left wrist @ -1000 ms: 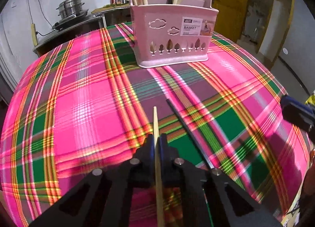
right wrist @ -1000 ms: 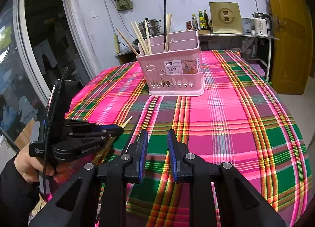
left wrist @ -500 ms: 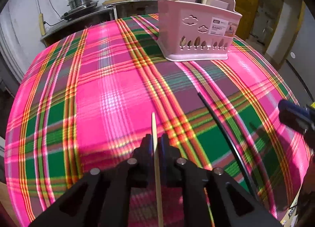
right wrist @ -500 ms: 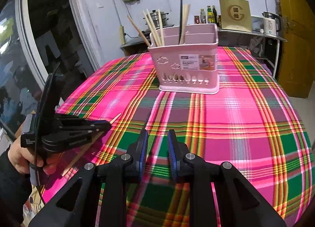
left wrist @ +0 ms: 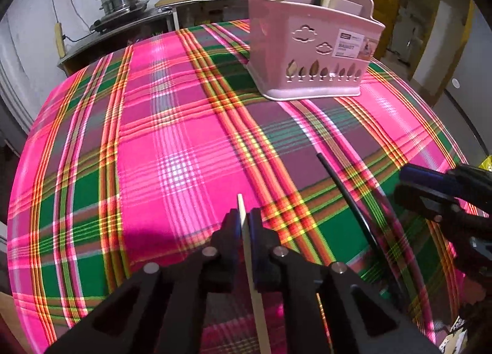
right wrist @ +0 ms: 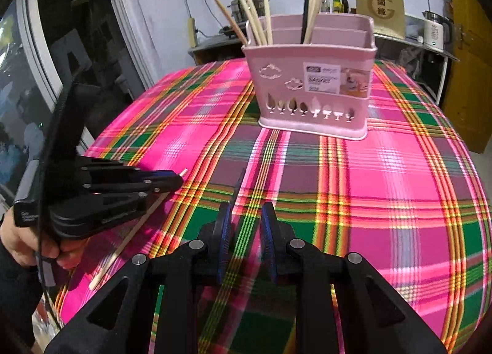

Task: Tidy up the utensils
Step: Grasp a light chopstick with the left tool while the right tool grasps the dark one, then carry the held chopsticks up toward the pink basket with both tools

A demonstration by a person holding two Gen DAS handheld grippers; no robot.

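Note:
My left gripper has its jaws closing on a pale wooden chopstick, pads pressing its sides, the tip sticking out just ahead. From the right wrist view the left gripper hangs low over the cloth with the wooden chopstick trailing back and down. A black chopstick lies flat on the plaid cloth. My right gripper stands open and empty, the black chopstick just ahead of its left finger. The right gripper enters at the right edge. The pink utensil basket holds several chopsticks.
The round table wears a pink and green plaid cloth; its edge curves close on the left. A hand grips the left tool. Behind the pink basket stand a counter with steamer pots, bottles and a kettle.
The left gripper has slid left with the wooden chopstick still in it. The right gripper has come forward and lower, closer to the black chopstick, and shows further into the left view.

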